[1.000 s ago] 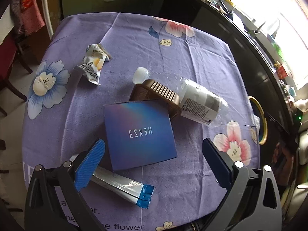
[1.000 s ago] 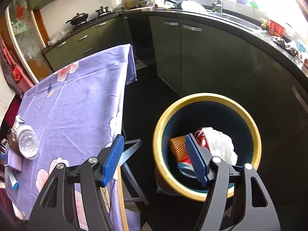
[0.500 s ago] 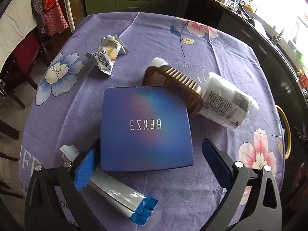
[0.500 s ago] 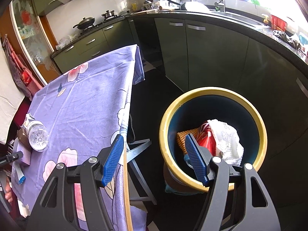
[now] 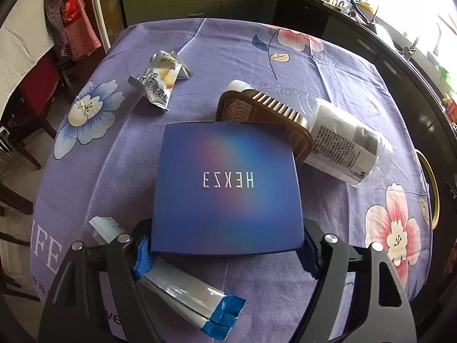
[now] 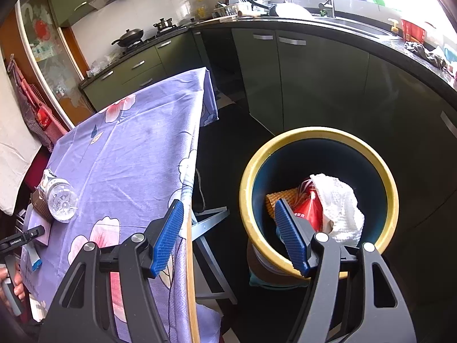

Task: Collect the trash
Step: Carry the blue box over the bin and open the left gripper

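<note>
A flat blue box (image 5: 225, 183) marked HEKZ3 lies on the purple flowered tablecloth (image 5: 285, 65), its far edge propped on a brown ribbed tray (image 5: 257, 114). My left gripper (image 5: 227, 254) is closing on the box's near edge, with its blue pads (image 5: 142, 257) against the left and right sides. A clear plastic bottle (image 5: 342, 143) lies behind the tray. A crumpled snack wrapper (image 5: 160, 83) sits far left, and a silver and blue sachet (image 5: 194, 300) lies under the left finger. My right gripper (image 6: 228, 208) hangs open and empty between the table edge and a yellow-rimmed bin (image 6: 391, 200) holding trash.
Dark green kitchen cabinets (image 6: 300, 80) and a black counter run behind the bin. The table's metal legs (image 6: 208, 223) stand beside the bin. A red chair (image 5: 37, 85) stands left of the table. A person's hand (image 6: 11, 283) holds the left gripper's handle.
My left gripper came down and in toward the blue box, and its jaws narrowed from wide open onto the box's sides. The right gripper barely moved.
</note>
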